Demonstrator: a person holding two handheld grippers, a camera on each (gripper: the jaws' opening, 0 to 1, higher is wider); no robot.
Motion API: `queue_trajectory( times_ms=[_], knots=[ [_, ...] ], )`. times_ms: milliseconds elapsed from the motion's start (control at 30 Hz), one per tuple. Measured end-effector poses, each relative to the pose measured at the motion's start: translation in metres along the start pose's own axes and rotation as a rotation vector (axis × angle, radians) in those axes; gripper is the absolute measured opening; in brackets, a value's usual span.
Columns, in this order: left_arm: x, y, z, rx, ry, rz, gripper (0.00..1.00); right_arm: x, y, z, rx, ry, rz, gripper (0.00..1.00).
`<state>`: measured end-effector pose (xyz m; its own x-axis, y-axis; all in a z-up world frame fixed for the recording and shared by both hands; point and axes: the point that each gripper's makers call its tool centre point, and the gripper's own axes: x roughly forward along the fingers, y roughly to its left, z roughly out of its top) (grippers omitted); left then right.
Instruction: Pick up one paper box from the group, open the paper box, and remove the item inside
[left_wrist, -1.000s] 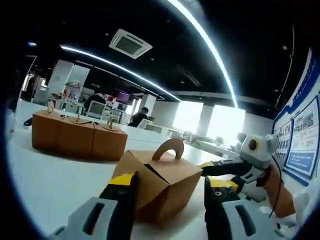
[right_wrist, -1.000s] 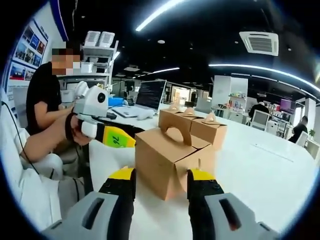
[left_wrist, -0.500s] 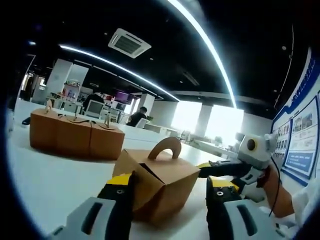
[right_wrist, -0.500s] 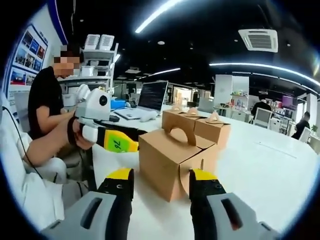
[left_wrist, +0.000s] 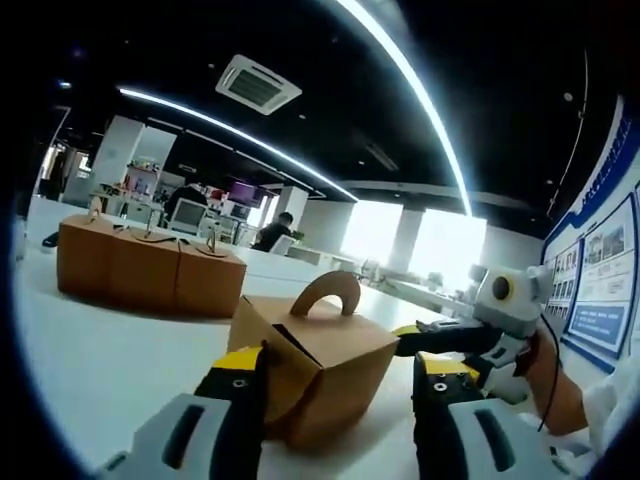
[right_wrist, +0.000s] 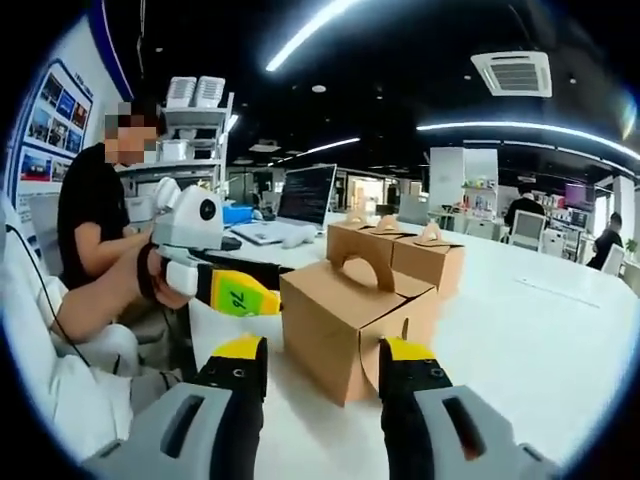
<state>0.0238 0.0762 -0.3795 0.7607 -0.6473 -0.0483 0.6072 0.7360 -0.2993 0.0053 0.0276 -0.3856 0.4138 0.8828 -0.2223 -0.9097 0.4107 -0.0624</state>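
Note:
One brown paper box (left_wrist: 315, 360) with an arched handle (left_wrist: 327, 292) stands alone on the white table (left_wrist: 110, 360). My left gripper (left_wrist: 338, 378) is open, and the box's near end lies between its yellow-tipped jaws. From the right side my right gripper (left_wrist: 415, 336) reaches the box's far corner. In the right gripper view the same box (right_wrist: 350, 318) sits just ahead of my open right gripper (right_wrist: 322, 362). There my left gripper (right_wrist: 238, 295) comes in from the left, its tip close to the box's side. The group of boxes (left_wrist: 148, 272) (right_wrist: 398, 250) stands behind.
A person in black (right_wrist: 90, 215) sits at the table's left edge, near a laptop (right_wrist: 302, 195) and a shelf. Posters hang on the wall (left_wrist: 605, 275). Office desks with people fill the far background. Bare table (right_wrist: 530, 340) lies right of the box.
Both views have crept a little nearer the single box, which looks slightly larger. In the right gripper view my left gripper's tip has moved closer to the box's side.

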Motion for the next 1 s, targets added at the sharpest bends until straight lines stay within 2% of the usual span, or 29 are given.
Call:
queue_trajectory(
  times_ms=[200, 367, 733, 867, 1000],
  knots=[
    [-0.001, 0.0, 0.0, 0.005, 0.004, -0.001, 0.6, -0.001, -0.001, 0.0, -0.004, 0.003, -0.005, 0.45],
    [-0.005, 0.007, 0.003, 0.016, 0.007, 0.029, 0.57, -0.005, -0.008, 0.0, -0.007, 0.007, -0.027, 0.42],
    [-0.014, 0.012, 0.015, 0.022, -0.018, 0.056, 0.56, -0.013, -0.017, 0.006, -0.008, -0.002, -0.062, 0.41],
    [-0.018, 0.014, 0.017, 0.061, -0.006, 0.076, 0.56, -0.017, -0.018, 0.01, -0.012, -0.008, -0.064, 0.41],
    [-0.025, 0.009, 0.027, 0.107, -0.011, 0.082, 0.56, -0.022, -0.02, 0.016, -0.028, -0.018, -0.082, 0.41]
  ],
)
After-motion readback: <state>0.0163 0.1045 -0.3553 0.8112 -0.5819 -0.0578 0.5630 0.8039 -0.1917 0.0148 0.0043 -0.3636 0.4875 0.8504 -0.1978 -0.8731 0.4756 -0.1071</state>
